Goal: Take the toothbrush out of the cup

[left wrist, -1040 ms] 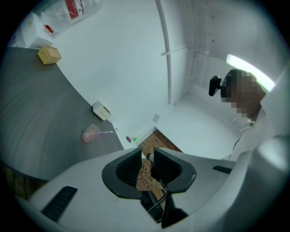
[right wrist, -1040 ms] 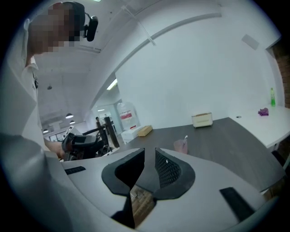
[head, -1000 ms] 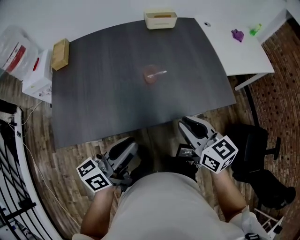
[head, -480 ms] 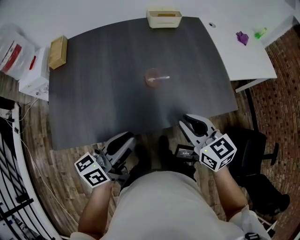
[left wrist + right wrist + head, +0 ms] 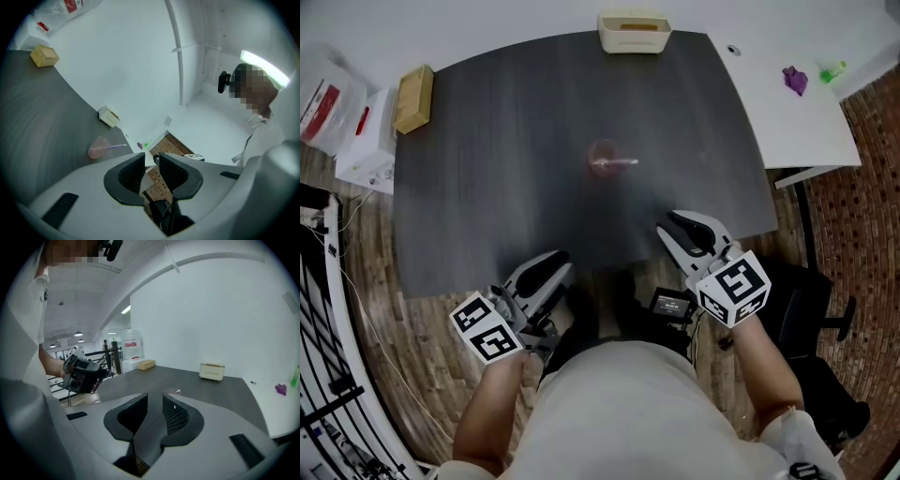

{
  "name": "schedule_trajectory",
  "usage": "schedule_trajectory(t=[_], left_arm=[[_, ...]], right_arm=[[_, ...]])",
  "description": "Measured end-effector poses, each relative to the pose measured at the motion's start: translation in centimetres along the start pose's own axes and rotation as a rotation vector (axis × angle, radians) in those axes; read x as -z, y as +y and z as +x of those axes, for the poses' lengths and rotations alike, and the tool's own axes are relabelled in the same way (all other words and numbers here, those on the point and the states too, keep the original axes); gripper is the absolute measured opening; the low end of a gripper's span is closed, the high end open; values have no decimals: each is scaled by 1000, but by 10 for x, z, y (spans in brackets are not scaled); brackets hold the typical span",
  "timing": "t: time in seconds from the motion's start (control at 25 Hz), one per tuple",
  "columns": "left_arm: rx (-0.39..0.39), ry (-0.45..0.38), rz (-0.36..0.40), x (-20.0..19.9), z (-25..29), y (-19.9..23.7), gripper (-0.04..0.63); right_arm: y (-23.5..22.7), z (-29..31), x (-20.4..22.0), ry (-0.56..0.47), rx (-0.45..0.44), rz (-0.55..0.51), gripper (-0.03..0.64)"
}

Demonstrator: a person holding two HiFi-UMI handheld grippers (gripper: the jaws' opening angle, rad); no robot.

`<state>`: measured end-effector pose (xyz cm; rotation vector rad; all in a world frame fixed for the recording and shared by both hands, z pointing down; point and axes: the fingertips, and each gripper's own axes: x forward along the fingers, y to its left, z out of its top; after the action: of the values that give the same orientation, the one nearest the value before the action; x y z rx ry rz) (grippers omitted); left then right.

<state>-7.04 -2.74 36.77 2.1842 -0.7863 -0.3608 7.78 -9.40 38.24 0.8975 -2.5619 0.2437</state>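
We are holding the left gripper (image 5: 547,266) and the right gripper (image 5: 682,228) over the near edge of the dark tabletop (image 5: 497,178). Each is showing jaws slightly apart with nothing between. The pink cup (image 5: 602,154) is sitting mid-tabletop, well apart from both, and the toothbrush (image 5: 622,163) is sticking out rightward.

The surface (image 5: 534,141) is dark grey and matt, with a fine wood grain. The cup (image 5: 602,155) looks like translucent pink plastic, and the toothbrush (image 5: 623,161) in it has a pale, smooth handle. The right gripper (image 5: 155,401) has a smooth, matt grey shell, and its black fingers (image 5: 177,417) have a rough grid texture. The floor (image 5: 431,319) is made of wooden planks.
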Motion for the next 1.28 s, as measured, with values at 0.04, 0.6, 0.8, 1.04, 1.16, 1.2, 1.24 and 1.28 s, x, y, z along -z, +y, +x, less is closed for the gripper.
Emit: schedule_trajectory(t=[0.04,0.6,0.8,1.04,1.16,1.2,1.24,1.28], left_arm=[[0,1,4,-1,3,2,83],[-17,91,85,1,43,38,83],[-41,129,115,7,54,53,83],[-61,153,130,10,70,69,83],[-68,172,136,15,77,77,83],[-71,180,139,17,79,79,83],[-73,187,140,19,81,81,83],[-76,190,139,20,82,83,83]], right_arm=[[-4,3,-1,4,-1,-16,78],[-44,61,21,159,-45,-298,115],[-55,77,27,196,-53,-366,124],[-61,96,27,227,-85,-436,130],[-65,105,29,255,-97,-504,130],[-65,108,30,264,-104,-529,130],[-65,111,31,270,-113,-555,130],[-64,114,32,275,-123,-583,130]])
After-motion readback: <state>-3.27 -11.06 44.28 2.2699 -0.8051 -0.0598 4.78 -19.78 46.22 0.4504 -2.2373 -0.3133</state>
